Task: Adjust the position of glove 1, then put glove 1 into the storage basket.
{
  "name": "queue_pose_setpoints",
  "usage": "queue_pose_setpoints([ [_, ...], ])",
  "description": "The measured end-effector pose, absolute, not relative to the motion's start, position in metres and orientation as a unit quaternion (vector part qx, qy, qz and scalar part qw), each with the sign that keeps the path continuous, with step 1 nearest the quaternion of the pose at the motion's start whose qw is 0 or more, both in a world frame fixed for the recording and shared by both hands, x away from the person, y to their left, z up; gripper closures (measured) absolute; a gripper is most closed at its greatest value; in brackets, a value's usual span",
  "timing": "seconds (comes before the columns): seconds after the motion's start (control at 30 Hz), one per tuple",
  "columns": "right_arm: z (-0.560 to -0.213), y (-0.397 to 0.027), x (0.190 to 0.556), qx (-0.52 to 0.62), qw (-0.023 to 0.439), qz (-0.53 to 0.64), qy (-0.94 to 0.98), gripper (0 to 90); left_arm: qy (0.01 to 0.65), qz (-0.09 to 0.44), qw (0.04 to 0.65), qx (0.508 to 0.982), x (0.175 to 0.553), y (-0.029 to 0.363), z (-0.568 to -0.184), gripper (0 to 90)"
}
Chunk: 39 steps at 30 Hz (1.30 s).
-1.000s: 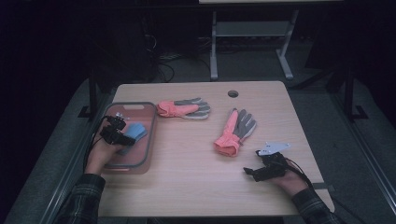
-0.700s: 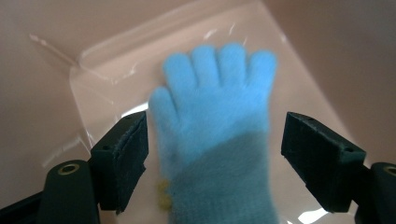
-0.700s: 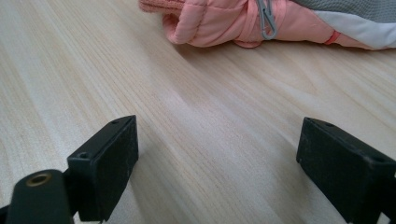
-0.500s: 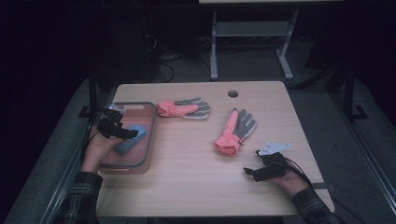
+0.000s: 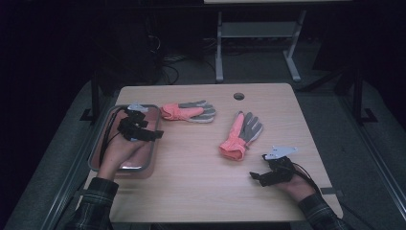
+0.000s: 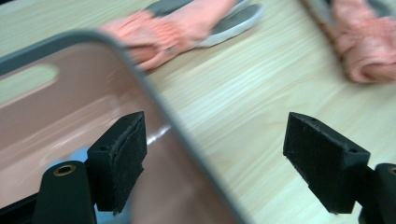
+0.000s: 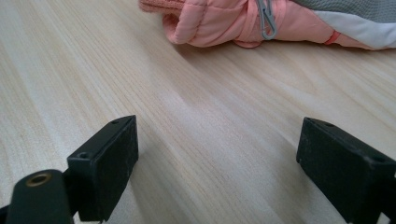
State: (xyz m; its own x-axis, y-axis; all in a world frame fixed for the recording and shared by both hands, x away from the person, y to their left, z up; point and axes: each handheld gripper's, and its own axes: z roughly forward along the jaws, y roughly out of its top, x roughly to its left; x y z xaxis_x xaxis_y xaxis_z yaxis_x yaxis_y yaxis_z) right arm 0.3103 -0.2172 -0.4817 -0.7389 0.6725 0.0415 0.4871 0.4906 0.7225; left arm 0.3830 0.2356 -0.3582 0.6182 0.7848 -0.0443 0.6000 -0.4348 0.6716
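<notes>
High view first: left claw (image 5: 154, 134) above the right-hand rim of the shallow pink metal tray with grey edging (image 5: 102, 143), at the left side of the pale wooden counter (image 5: 191, 187). Jaws spread wide, having just been opening, with nothing gripped; in the left gripper view, just tray rim and bare wood across the gap. Small pale blue item (image 6: 80, 154) lying on the tray floor, peeking out beside the left pad and free of it. Right claw (image 5: 256, 177) low near the counter's front right, likewise wide open and empty, facing the cuff of the nearer coral-and-grey fabric glove (image 5: 239, 134). Second glove of the same kind (image 5: 189, 111) just beside the tray's far right corner.

Likely trouble, as a judgement:
- Catching the raised tray rim with a low pad on the way towards the second glove, shoving the tray or jolting the blue item.
- Pinching a single soft layer of cuff, letting the glove sag, drag on the wood or slip free mid-carry.
- Snagging the small grey plastic clip (image 7: 266, 18) on the nearer glove's cuff.
- Crossing paths if both claws head for the tray together.

No brand, label or legible writing anywhere.
</notes>
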Motion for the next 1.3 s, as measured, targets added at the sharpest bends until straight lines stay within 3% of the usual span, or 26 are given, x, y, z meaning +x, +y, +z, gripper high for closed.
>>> queue_pose_setpoints([
  [0.57, -0.482, -0.217, 0.31, 0.339, 0.124, 0.374, 0.855, 12.1, 0.335, 0.097, 0.363, 0.864, 0.339, 0.147, -0.383, 21.2],
  [1.3, -0.48, -0.217, 0.31, 0.338, 0.12, 0.367, 0.858, 13.7, 0.3, 0.086, 0.363, 0.878, 0.303, 0.133, -0.439, 20.4],
])
